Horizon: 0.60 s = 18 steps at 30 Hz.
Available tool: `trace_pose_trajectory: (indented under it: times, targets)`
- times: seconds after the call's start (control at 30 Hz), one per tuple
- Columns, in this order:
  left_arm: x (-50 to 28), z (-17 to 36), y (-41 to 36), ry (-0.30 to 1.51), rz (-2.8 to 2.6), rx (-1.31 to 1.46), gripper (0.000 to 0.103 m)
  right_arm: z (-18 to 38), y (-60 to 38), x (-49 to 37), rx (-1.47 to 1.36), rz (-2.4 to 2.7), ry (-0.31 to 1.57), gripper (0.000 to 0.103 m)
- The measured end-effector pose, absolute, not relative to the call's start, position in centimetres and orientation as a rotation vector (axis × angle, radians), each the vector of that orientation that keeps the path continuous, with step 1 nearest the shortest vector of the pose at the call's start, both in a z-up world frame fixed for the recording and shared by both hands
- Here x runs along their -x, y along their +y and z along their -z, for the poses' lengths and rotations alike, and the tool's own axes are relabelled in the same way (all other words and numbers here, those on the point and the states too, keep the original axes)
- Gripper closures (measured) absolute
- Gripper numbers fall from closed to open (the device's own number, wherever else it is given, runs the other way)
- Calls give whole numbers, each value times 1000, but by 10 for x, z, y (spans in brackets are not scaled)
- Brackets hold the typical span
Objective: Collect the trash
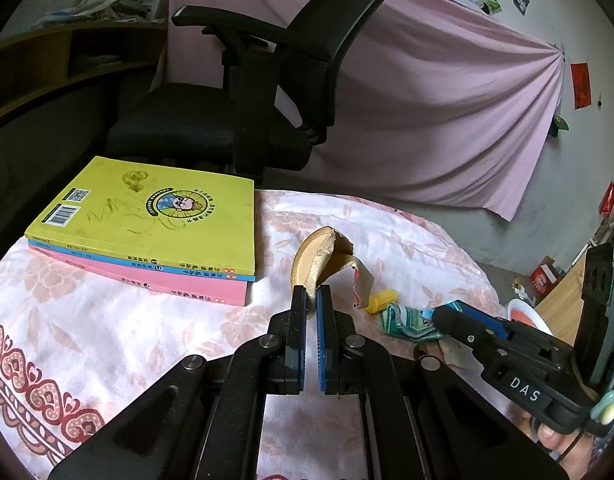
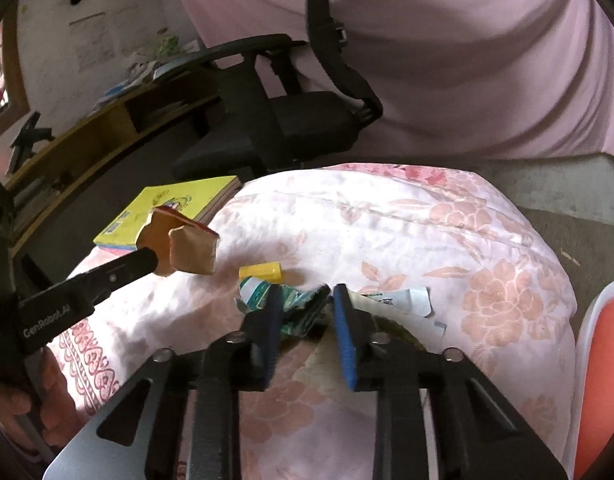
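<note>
the left gripper (image 1: 311,300) pinches a torn cardboard scrap (image 1: 319,256), while the right gripper (image 2: 305,300) straddles a crumpled green wrapper (image 2: 295,308), pads apparently not yet pressing, so the springy foil could slip out sideways.

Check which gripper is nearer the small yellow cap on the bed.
Right. The right gripper sits just in front of the yellow cap, at the crumpled wrapper. The left gripper is off to the side, holding torn cardboard.
</note>
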<state>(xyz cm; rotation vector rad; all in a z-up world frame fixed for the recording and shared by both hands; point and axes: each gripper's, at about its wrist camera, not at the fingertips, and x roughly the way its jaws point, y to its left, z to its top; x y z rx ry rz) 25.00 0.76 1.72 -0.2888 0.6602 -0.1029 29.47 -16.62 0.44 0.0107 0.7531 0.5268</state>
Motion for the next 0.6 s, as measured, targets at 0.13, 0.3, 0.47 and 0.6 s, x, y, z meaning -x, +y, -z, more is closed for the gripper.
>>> trace_pose_trajectory:
  times: [0.13,0.3,0.47,0.6]
  targets:
    - [-249,-18,6,654,106,278,100,-4,-162,-290,19,-529,743,92]
    - [-245,-19,3,638,111,271,100,-8,-159,-283,49,-530,705,95]
    - [-240,-22,0,610,117,256,100,-17,-161,-270,62,-517,621,96]
    - [-233,-26,-6,573,118,224,100,-28,-166,-259,62,-499,533,96]
